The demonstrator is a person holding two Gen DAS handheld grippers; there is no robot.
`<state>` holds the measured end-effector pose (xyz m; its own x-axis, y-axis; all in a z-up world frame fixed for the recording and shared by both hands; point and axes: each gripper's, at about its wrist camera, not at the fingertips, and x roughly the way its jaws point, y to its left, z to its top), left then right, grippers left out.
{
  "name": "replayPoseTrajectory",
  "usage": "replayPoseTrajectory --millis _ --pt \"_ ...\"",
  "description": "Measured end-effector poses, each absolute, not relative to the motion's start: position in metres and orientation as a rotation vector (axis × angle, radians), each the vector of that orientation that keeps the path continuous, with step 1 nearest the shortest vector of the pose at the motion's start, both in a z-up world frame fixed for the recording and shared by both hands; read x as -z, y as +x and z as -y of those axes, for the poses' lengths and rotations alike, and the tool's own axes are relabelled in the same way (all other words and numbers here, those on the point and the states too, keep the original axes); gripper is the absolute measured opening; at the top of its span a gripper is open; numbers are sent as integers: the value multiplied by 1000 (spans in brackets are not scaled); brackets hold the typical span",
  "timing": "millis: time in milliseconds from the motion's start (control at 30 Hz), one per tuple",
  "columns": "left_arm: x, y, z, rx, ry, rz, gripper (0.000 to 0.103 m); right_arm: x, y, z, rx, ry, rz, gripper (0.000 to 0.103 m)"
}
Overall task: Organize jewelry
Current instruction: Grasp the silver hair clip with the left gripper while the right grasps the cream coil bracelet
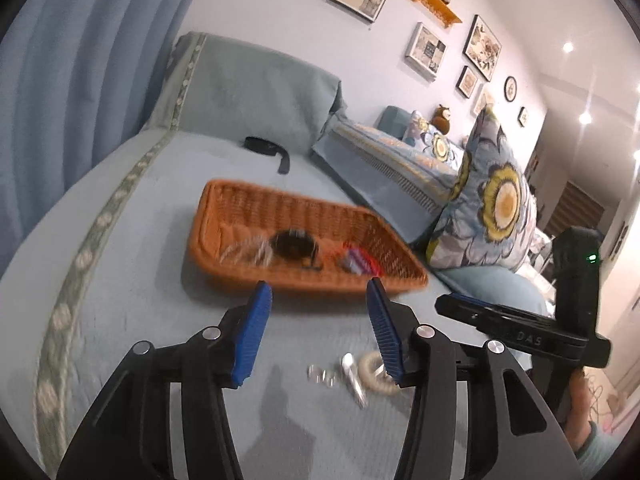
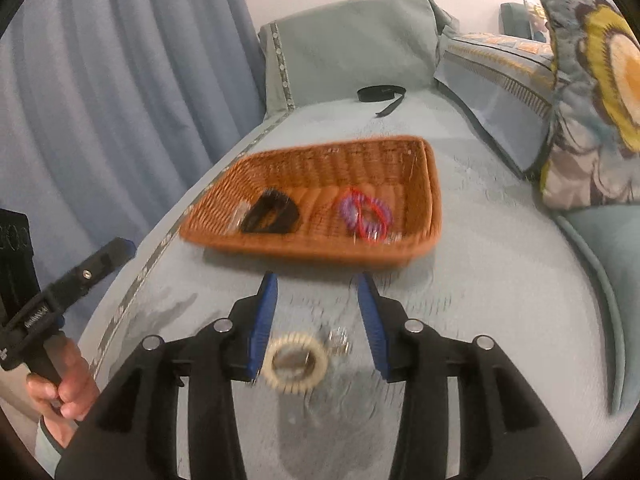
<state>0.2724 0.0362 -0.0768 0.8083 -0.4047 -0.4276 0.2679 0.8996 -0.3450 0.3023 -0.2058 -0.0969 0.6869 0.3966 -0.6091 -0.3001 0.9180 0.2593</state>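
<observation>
An orange wicker basket [image 1: 224, 216] [image 2: 424, 184] sits on the blue-green bed cover. In it lie a black hair tie [image 1: 292, 242] [image 2: 272, 212], a red and purple coil bracelet [image 1: 356, 262] [image 2: 366, 214] and a clear item [image 1: 248, 250]. On the cover in front lie a cream coil ring [image 1: 370, 368] [image 2: 294, 362], a silver clip [image 1: 354, 378] and small clear pieces [image 1: 320, 374] [image 2: 338, 338]. My left gripper [image 1: 318, 288] is open and empty above the cover, short of the basket. My right gripper [image 2: 316, 280] is open and empty, the cream ring between its fingers near their base.
A black strap [image 1: 268, 150] [image 2: 382, 96] lies on the cover behind the basket. A flowered pillow [image 1: 488, 196] [image 2: 592, 92] leans at the right. Blue curtains [image 1: 80, 60] hang on the left. The bed's edge with a patterned trim [image 2: 132, 284] runs along the left.
</observation>
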Motion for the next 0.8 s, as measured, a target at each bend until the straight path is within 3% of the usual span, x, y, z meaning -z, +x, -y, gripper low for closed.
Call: replayPoseTrajectory --millis 233,800 --pt "118 271 -26 389 -288 -609 48 131 283 185 -323 71 -781 39" --pt "128 272 -20 447 -261 -652 48 159 313 156 -196 -67 -935 29"
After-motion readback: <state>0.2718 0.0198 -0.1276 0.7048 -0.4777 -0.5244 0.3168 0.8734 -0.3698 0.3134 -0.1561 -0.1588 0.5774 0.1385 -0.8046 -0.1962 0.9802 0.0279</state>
